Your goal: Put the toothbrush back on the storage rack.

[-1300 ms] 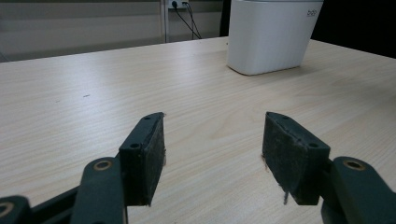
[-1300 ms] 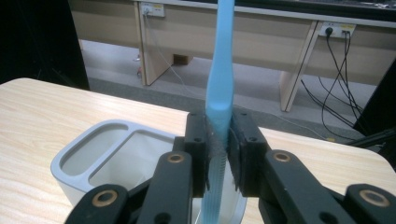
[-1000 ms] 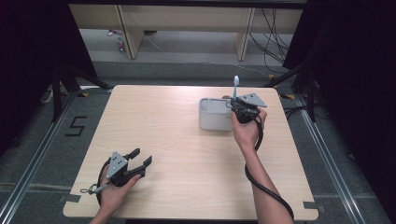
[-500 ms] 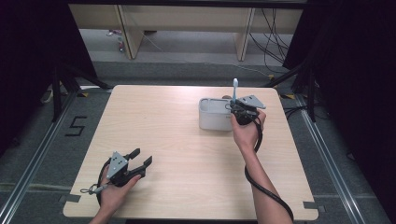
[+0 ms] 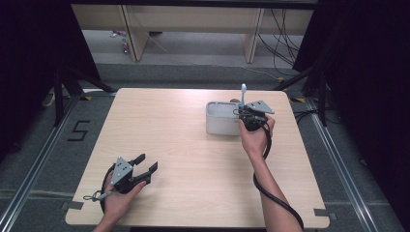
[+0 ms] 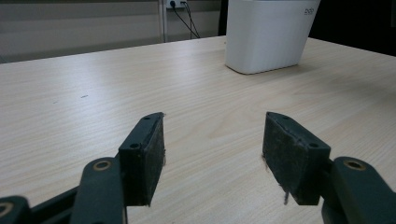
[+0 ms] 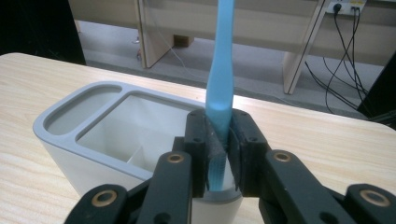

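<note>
A person at a pale wooden table [image 5: 193, 145] holds the right gripper [image 5: 247, 117] at the right end of a white holder [image 5: 218, 118] on the far right part of the tabletop, its jaws closed tight on a blue toothbrush [image 7: 218, 84] that stands upright, the upper end rising well above the jaws and the lower end dipping into the holder [image 7: 107, 135] below. Which end is the bristled one cannot be told from the right gripper view. The holder, seen there, has a grey rim and divided compartments; the toothbrush hangs over the one at the near right end. The left gripper [image 5: 141, 166] rests in the person's hand at the near left corner, well apart from the holder, its jaws spread wide with nothing between them and the holder [image 6: 268, 32] in the distance. The toothbrush looks light, stiff and smooth-sided, so it would likely slip or swivel under a loose hold; gripping the handle mid-length, square across its flat faces, appears the safest place.
</note>
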A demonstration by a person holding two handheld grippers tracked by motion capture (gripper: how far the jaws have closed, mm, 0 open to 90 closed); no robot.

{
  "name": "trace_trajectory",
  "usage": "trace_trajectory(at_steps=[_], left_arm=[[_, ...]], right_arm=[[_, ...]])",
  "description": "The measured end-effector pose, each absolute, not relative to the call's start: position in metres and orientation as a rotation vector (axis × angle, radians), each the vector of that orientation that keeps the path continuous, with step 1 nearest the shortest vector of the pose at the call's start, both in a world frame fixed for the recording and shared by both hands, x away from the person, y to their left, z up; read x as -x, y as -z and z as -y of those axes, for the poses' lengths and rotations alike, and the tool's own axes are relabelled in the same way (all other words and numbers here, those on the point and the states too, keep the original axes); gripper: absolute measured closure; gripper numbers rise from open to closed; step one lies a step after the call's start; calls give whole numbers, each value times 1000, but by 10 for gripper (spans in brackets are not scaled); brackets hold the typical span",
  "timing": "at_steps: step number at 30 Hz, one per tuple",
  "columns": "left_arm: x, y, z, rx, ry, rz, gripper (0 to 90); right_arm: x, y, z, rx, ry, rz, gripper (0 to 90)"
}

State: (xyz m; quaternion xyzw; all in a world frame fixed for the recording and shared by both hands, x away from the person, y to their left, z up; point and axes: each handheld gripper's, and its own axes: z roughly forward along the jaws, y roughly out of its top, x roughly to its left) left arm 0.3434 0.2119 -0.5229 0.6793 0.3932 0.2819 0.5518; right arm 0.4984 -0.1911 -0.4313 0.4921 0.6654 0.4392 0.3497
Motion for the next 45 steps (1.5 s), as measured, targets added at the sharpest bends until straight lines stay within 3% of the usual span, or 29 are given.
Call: trace_trajectory(at_steps=[26, 45], left_arm=[[-343, 523, -212, -1606, -669, -929, 383], [-343, 523, -212, -1605, -668, -930, 382]], right_arm=[[-499, 440, 192, -1284, -1105, -1776, 777], [-490, 432, 196, -1306, -1129, -1763, 621]])
